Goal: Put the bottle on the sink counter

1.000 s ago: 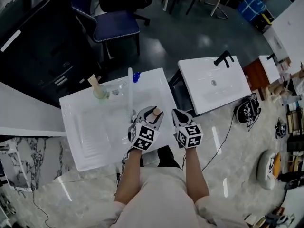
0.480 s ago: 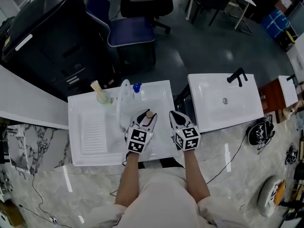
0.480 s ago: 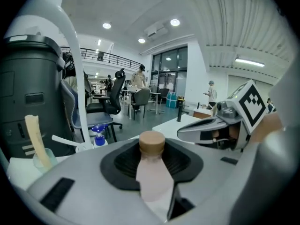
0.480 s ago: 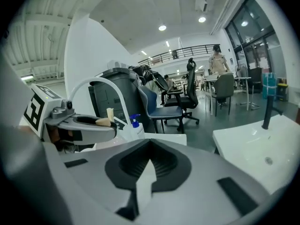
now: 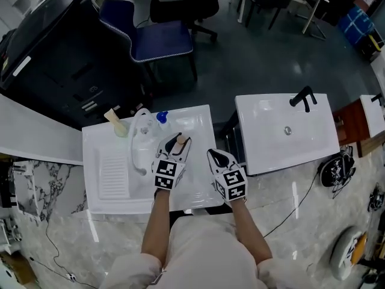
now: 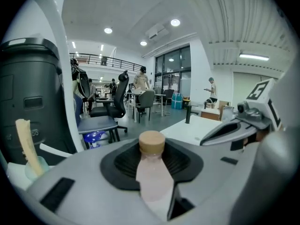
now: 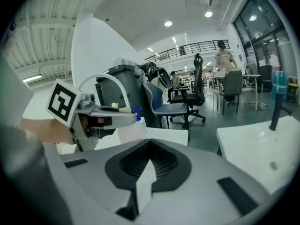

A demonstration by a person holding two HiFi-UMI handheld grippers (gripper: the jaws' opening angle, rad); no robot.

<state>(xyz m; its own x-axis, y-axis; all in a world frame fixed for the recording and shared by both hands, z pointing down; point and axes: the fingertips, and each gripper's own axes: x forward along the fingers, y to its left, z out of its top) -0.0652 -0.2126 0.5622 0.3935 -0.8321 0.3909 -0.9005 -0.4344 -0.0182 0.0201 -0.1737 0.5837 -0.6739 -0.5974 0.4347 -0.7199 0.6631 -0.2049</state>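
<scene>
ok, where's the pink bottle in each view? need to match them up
Head view: pink bottle clamped in the left gripper, over the white sink, centre frame.
Left gripper view: bottom centre between the jaws, tan cap pointing away.
Right gripper view: only the tan cap seems to show, at the left gripper's tip, left of centre.
Shared landmark: blue chair, beyond the sink in all three.

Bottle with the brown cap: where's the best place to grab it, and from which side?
Grab the bottle on its pink body just under the cap, with one jaw on each side. That's how the left gripper has it now, coming from the bottom end with the cap pointing away. The body is wider than the cap, so the pads probably get more to press on there.
</scene>
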